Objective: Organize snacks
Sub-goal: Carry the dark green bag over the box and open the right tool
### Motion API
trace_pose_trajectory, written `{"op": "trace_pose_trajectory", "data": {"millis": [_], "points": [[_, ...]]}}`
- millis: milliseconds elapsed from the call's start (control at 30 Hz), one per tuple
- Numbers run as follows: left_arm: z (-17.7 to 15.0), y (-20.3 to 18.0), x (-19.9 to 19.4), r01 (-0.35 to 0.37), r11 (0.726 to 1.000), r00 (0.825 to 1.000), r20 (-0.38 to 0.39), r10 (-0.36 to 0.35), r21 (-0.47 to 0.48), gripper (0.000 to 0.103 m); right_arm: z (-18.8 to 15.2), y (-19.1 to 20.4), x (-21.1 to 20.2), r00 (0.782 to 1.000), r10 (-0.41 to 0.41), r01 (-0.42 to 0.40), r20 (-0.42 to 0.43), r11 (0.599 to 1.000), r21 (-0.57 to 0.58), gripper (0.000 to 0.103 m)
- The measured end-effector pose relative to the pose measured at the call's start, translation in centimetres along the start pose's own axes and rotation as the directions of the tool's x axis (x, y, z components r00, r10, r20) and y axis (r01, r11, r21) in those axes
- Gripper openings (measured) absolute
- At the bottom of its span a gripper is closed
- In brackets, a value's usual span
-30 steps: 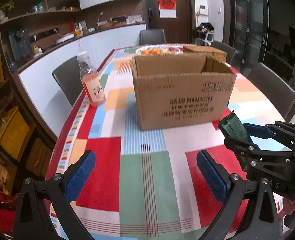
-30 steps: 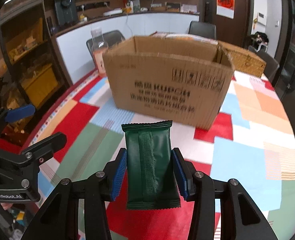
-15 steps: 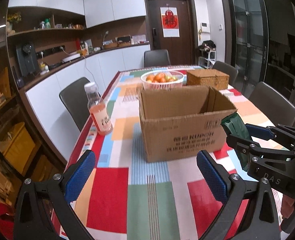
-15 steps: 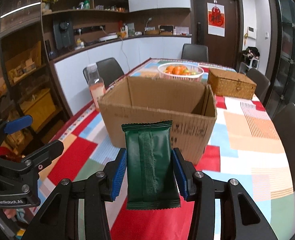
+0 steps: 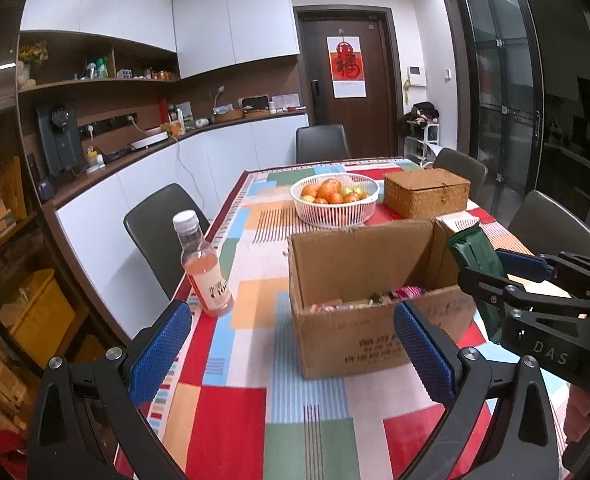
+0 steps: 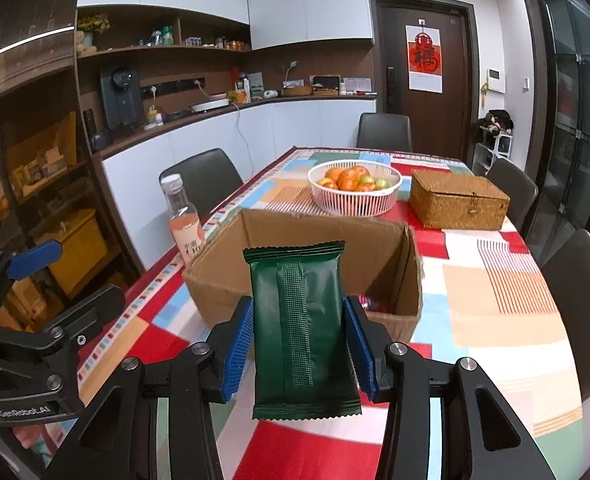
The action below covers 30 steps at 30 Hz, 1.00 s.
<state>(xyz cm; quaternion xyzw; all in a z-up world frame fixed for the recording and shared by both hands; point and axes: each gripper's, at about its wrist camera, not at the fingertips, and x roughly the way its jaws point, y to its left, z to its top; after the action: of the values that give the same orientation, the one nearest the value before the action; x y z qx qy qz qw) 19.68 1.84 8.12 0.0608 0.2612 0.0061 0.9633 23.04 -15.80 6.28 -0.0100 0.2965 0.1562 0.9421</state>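
Green packet (upright) above open box rim.

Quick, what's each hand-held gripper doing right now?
Left hand-held gripper: open, empty.
Right hand-held gripper: shut on the green packet.

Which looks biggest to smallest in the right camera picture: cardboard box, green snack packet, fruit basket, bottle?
1. cardboard box
2. green snack packet, though it looks big because it is nearest
3. fruit basket
4. bottle
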Motion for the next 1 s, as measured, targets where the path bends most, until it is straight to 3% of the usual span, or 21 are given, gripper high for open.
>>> {"op": "trace_pose_trajectory", "data": {"millis": [433,767,900,1000], "points": [[3.2,0.1,4.5,-0.031,0.999,1.000,-0.005,0.031,0.012,0.103,3.9,-1.0,3.8,0.999,-0.042,0.042,-0.005,0.999,-0.016,0.046],[4.1,0.6,6.9,-0.063,0.998,0.997,-0.032,0.063,0.017,0.103,6.3,-1.5,6.8,0.992,-0.124,0.123,-0.024,0.991,-0.043,0.046],[4.3,0.7,7.0,-0.063,0.998,0.998,-0.028,0.063,0.015,0.103,6.4,-1.7,6.5,0.990,-0.139,0.138,-0.020,0.990,-0.032,0.059],[4.1,0.5,6.6,-0.057,0.998,0.998,-0.020,0.057,0.015,0.103,6.1,-1.7,5.9,0.990,-0.142,0.142,-0.012,0.989,-0.032,0.059]]}}
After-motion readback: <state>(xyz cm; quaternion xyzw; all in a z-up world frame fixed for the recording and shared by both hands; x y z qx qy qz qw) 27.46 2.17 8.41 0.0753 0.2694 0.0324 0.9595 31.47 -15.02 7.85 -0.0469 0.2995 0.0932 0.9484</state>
